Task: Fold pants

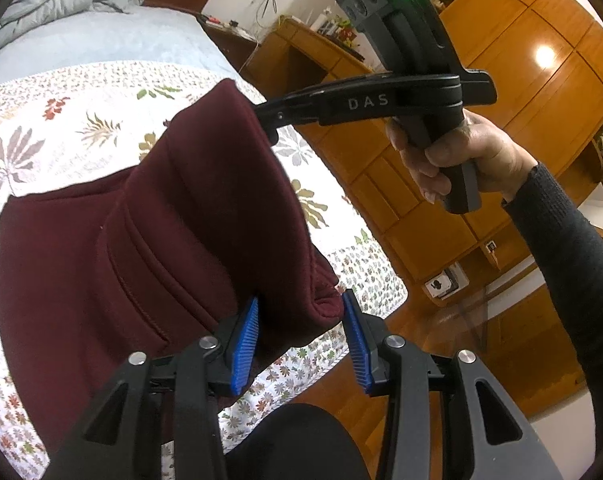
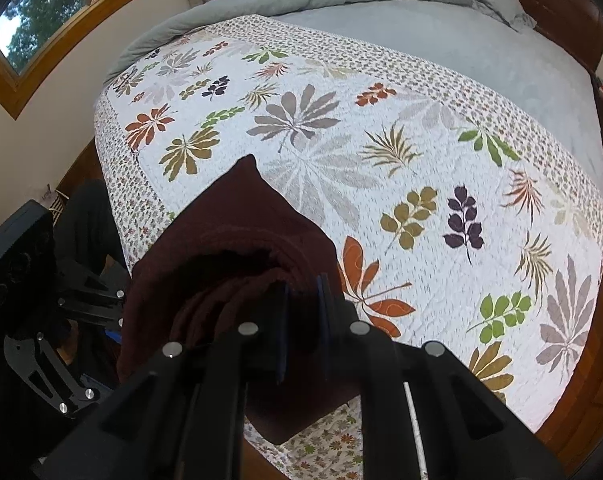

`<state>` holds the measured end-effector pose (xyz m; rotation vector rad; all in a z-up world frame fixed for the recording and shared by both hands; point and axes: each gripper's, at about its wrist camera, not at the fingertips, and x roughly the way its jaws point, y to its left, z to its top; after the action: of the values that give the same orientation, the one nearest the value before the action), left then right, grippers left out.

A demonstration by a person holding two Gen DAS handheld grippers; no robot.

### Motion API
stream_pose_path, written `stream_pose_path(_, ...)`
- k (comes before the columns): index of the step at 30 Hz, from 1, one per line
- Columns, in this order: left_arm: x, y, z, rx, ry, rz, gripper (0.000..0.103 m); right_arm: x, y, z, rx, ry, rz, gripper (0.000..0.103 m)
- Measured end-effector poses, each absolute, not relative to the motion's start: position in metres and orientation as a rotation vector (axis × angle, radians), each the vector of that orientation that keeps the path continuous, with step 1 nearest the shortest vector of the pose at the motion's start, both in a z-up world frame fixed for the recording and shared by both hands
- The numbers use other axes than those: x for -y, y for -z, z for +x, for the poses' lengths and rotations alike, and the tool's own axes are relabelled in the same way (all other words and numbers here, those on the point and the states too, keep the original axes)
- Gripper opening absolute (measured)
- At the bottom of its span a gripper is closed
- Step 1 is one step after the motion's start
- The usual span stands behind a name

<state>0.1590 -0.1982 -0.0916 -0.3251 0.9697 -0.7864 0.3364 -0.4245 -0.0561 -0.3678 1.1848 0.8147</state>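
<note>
Maroon pants hang between grippers; only left view shows hand

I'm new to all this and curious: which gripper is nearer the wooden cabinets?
Right. The right gripper grips the pants on the side facing the wooden cabinets; the left gripper grips them farther away, toward the window.

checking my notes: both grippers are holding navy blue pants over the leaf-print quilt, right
Not quite: the pants are dark maroon, not navy blue, as the left wrist view shows. The rest stands: the left gripper and right gripper both hold them over the leaf-print quilt.
</note>
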Motion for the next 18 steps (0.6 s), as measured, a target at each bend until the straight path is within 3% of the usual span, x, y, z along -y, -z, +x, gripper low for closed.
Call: stream_pose_path(18,0.237,0.143,0.175,-1.098,0.812,-0.304,0.041,0.48,0.115,0.335,-1.22,-0.79,-0.266,0.012)
